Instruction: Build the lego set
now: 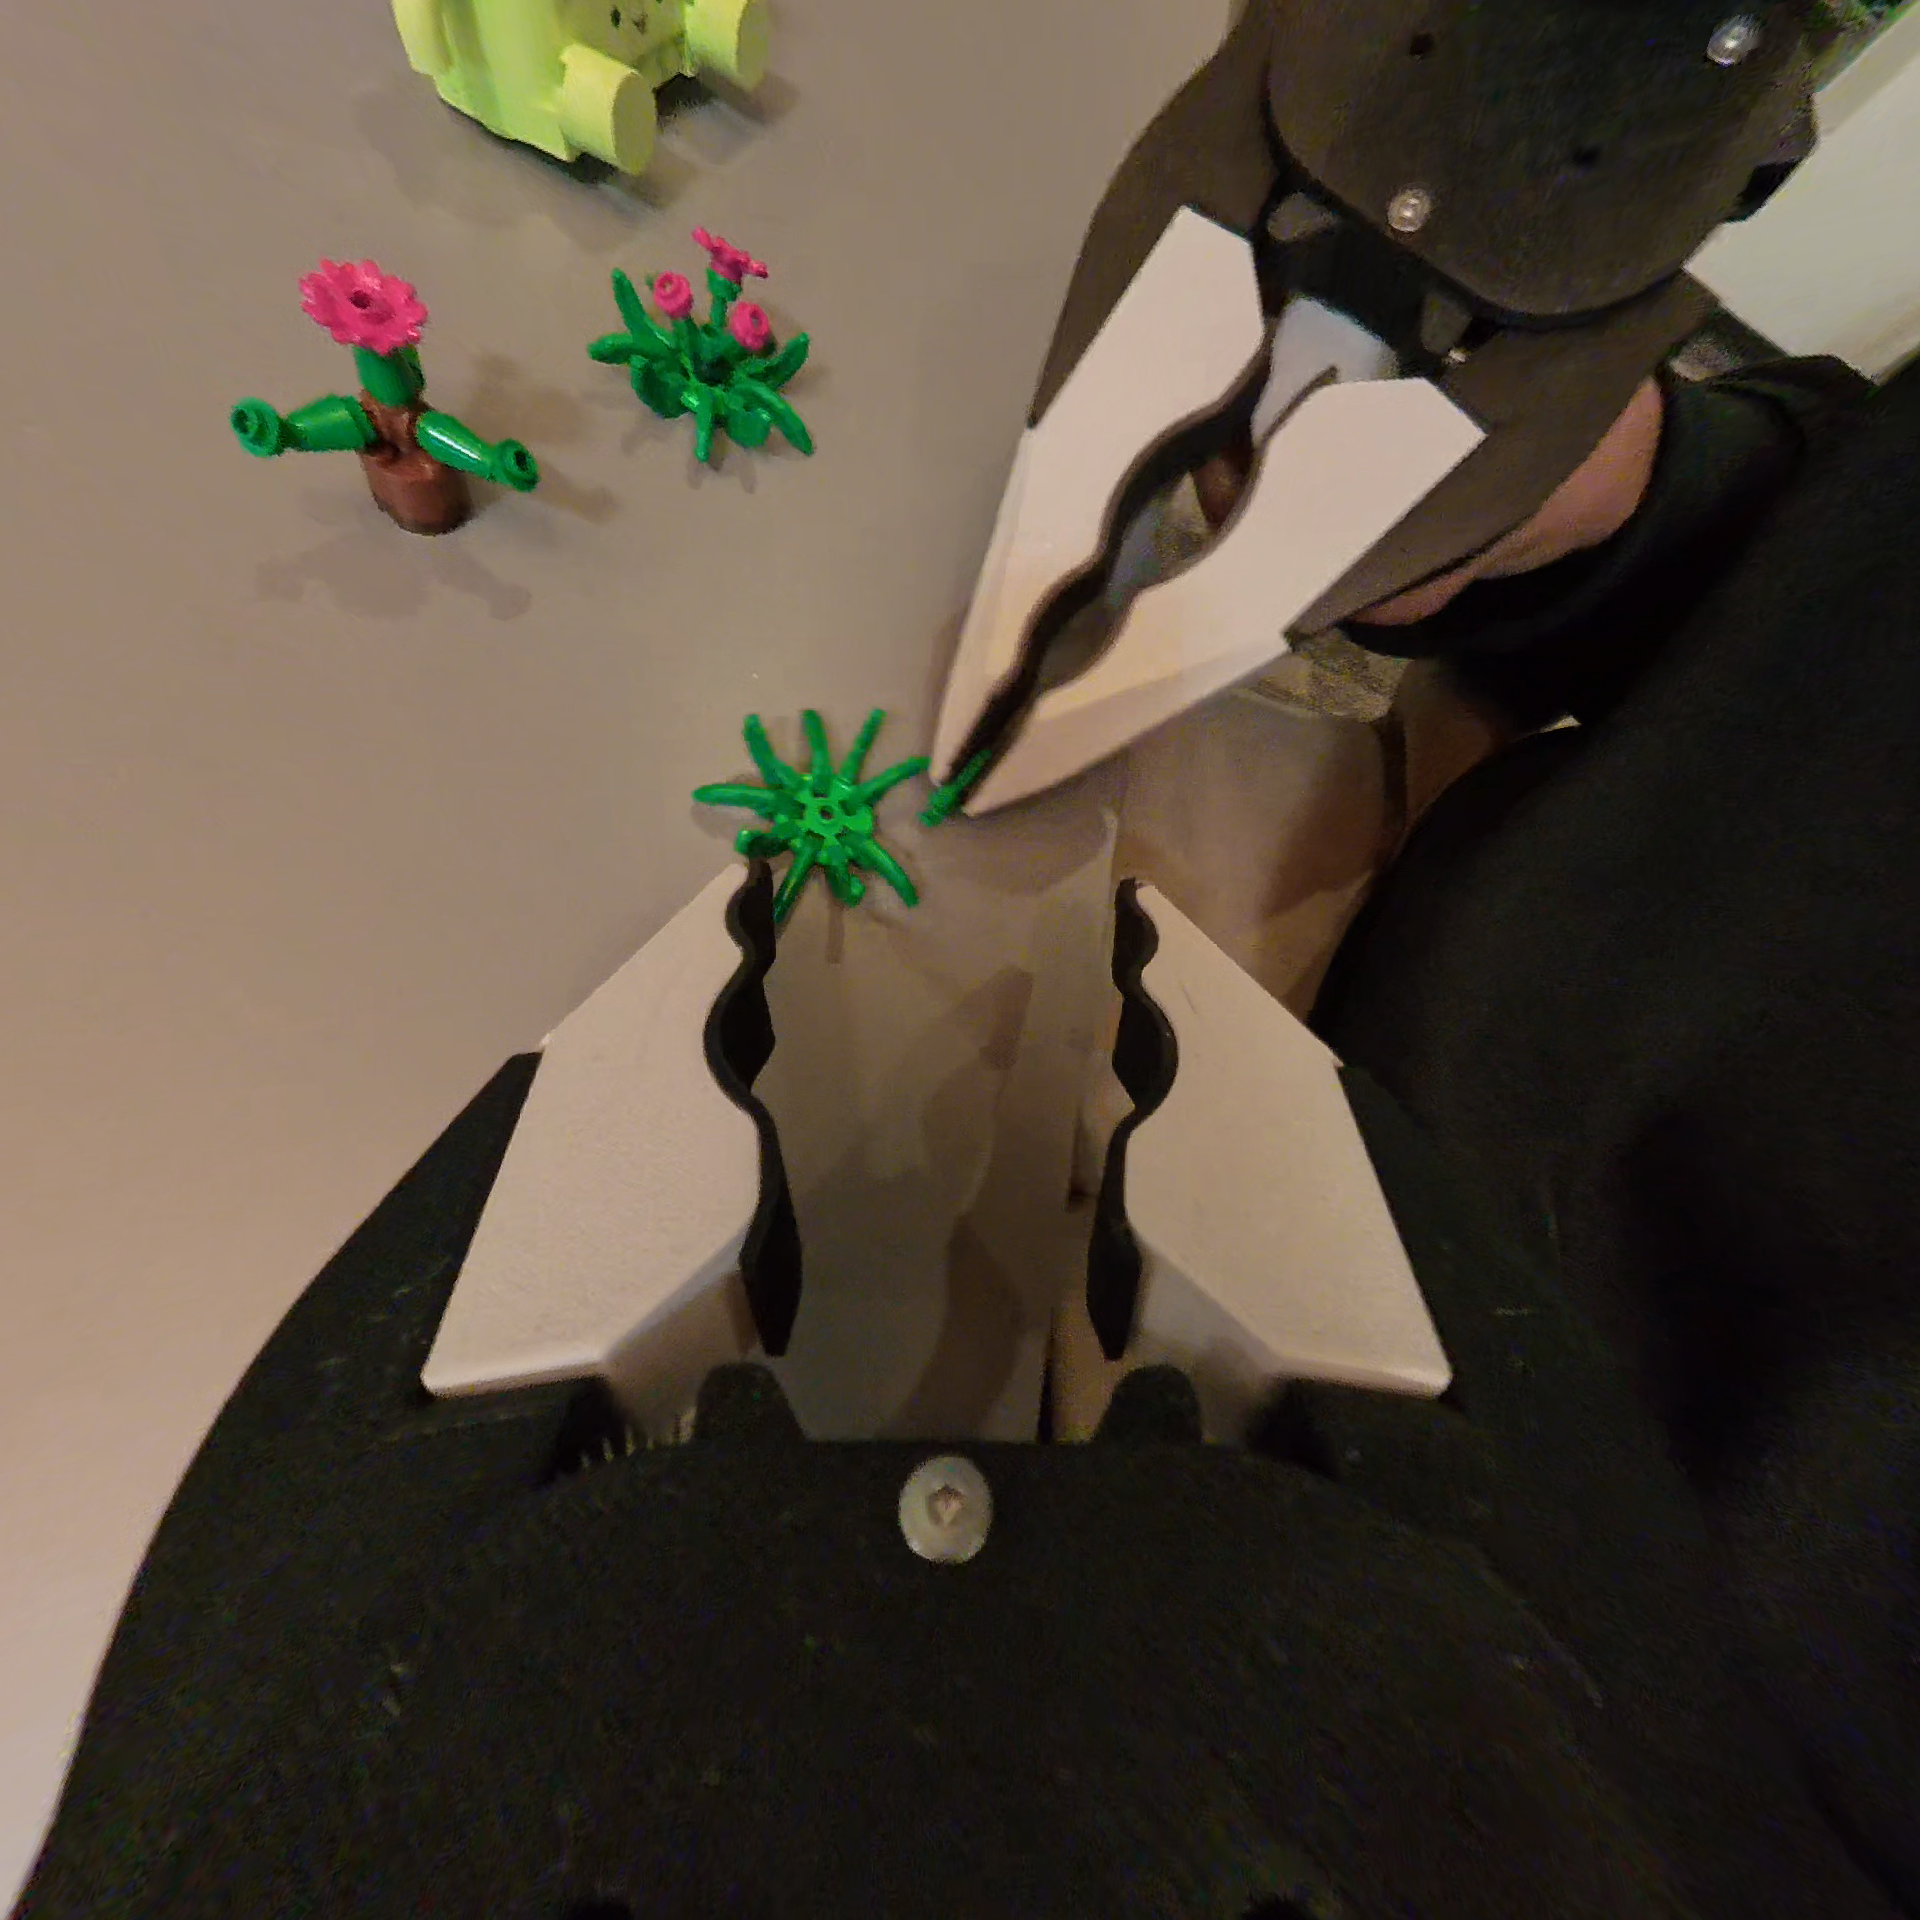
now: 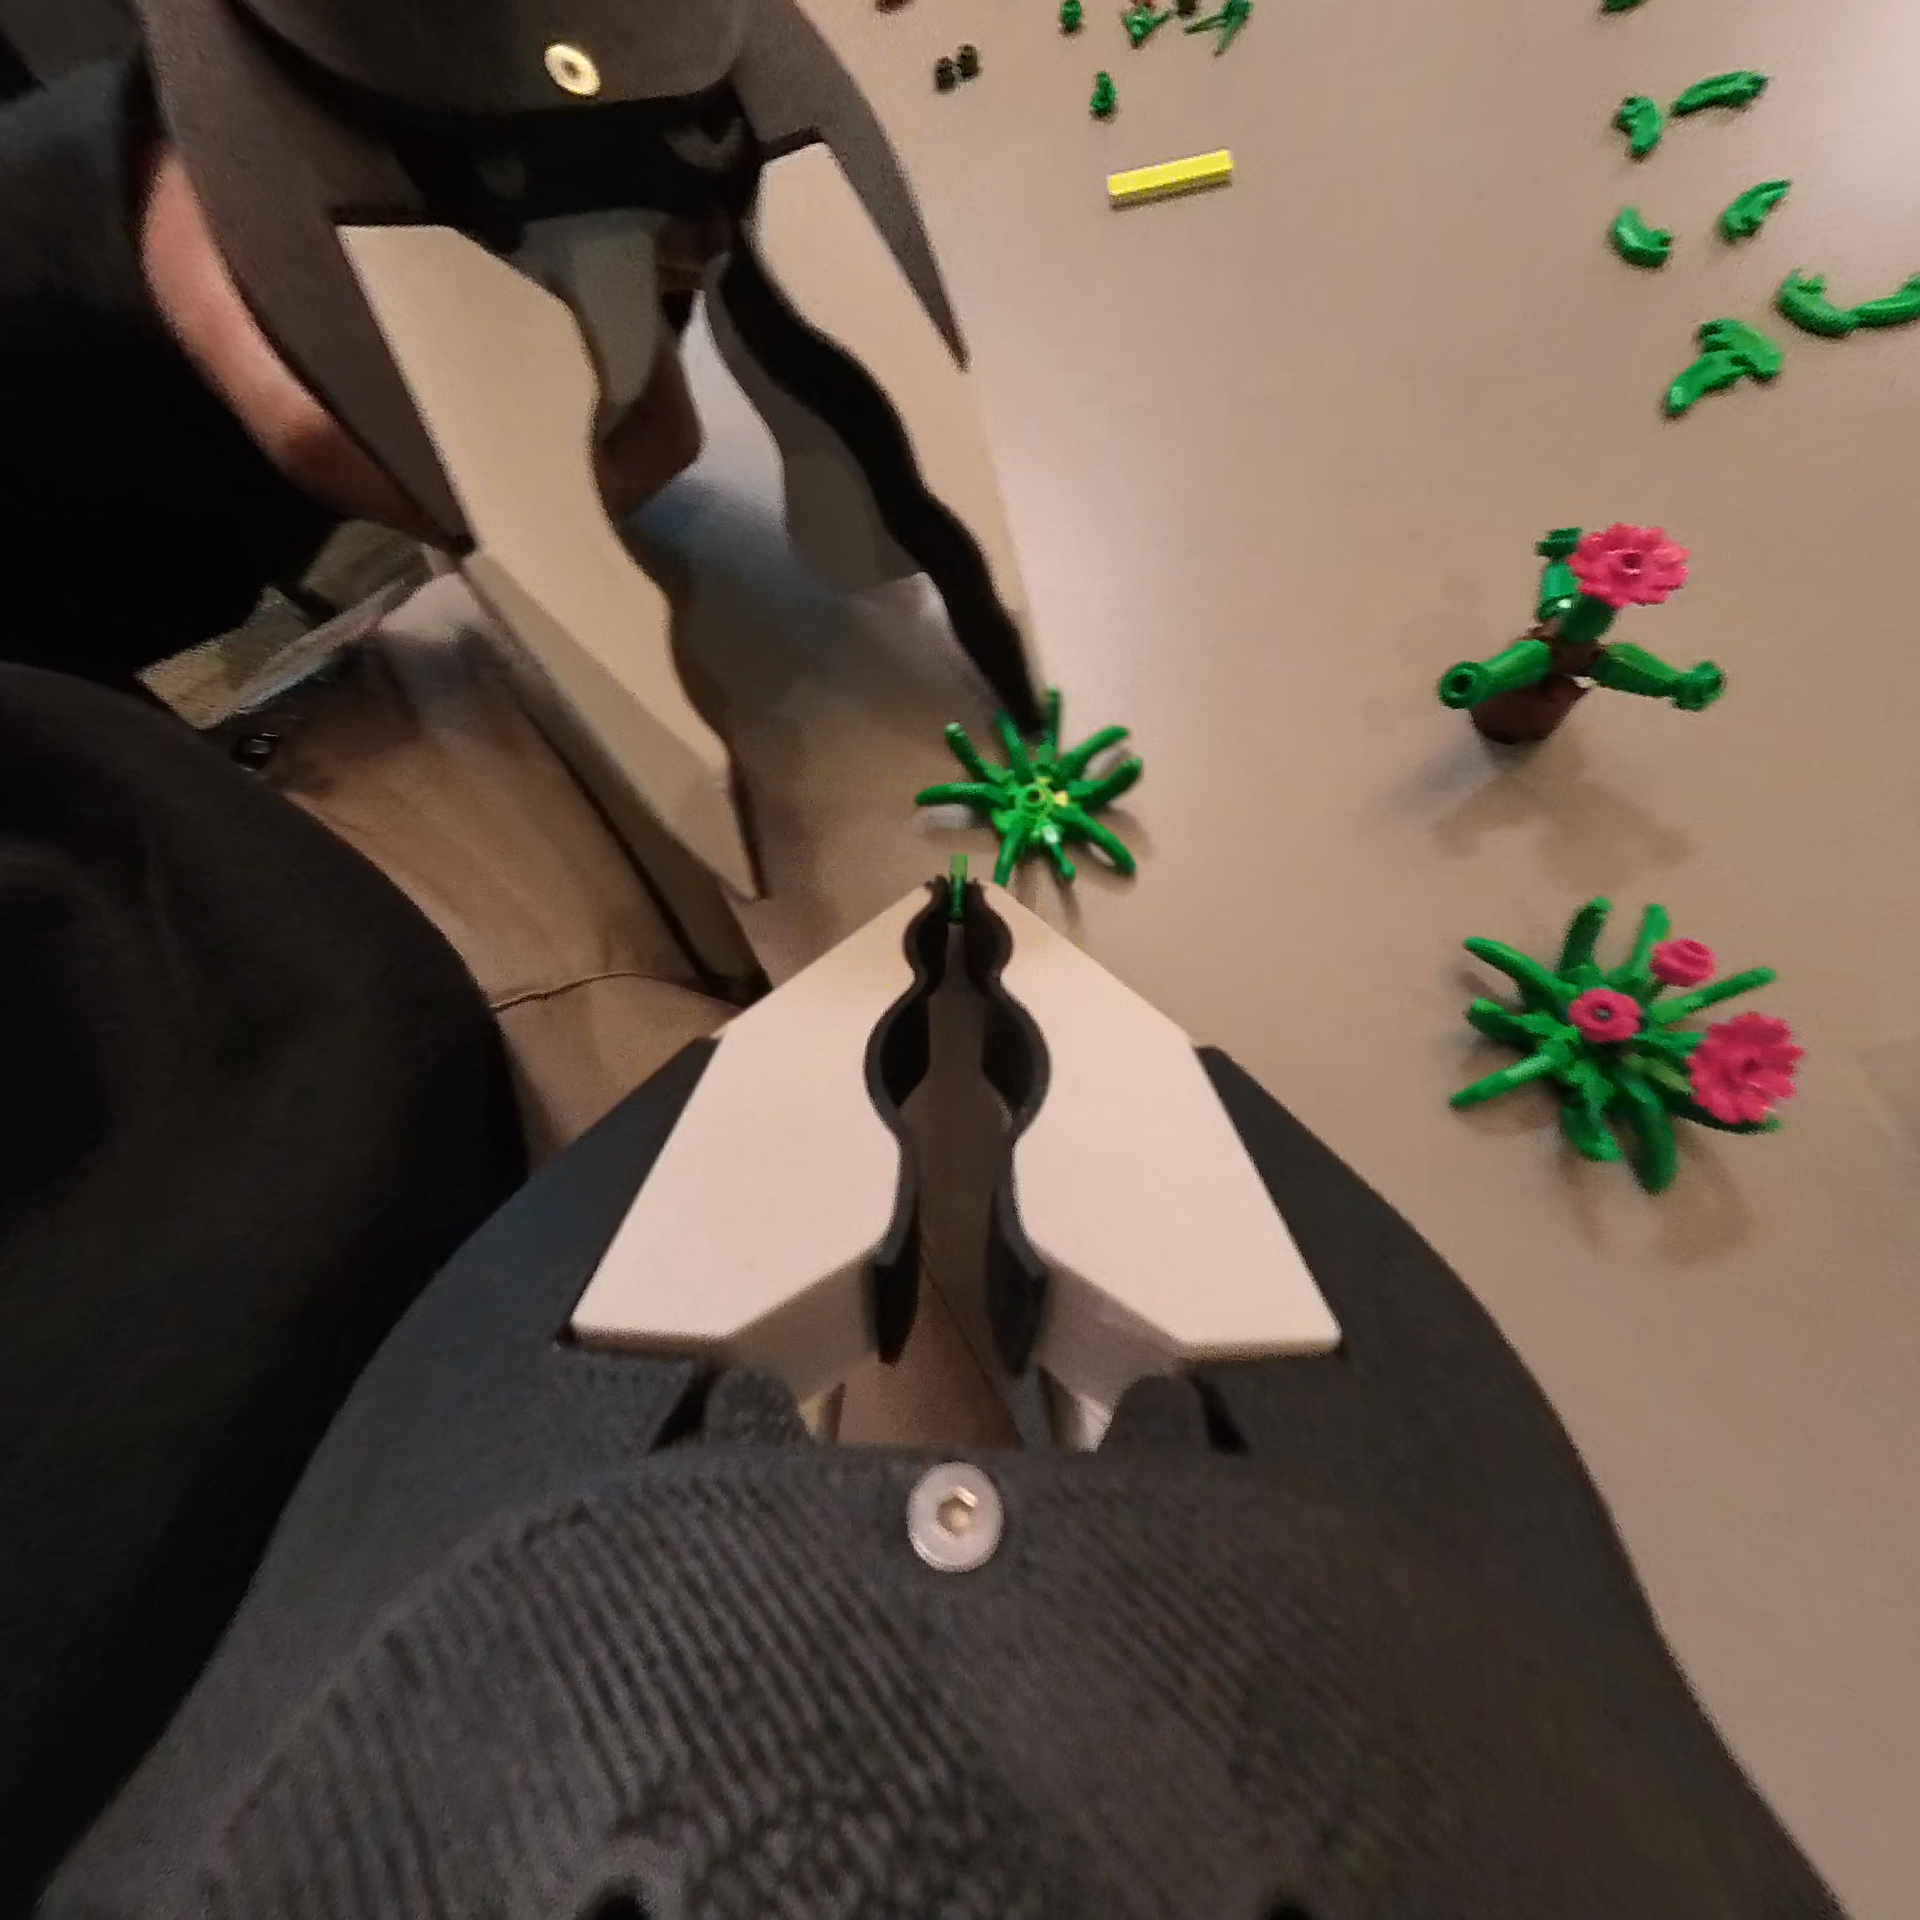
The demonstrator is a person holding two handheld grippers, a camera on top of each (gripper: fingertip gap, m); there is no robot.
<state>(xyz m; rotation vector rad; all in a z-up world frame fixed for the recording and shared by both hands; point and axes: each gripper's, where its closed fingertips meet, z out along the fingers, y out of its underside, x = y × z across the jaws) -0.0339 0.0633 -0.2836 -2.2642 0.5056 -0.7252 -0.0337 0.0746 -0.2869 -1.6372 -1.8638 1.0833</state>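
Right gripper pinches a green stem beside the leaf rosette; left gripper gapes, empty. Next, I'd guess: plug stem into rosette.

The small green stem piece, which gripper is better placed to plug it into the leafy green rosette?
Right. The right gripper is shut on the green stem piece beside the leafy green rosette; the left gripper is open and empty.
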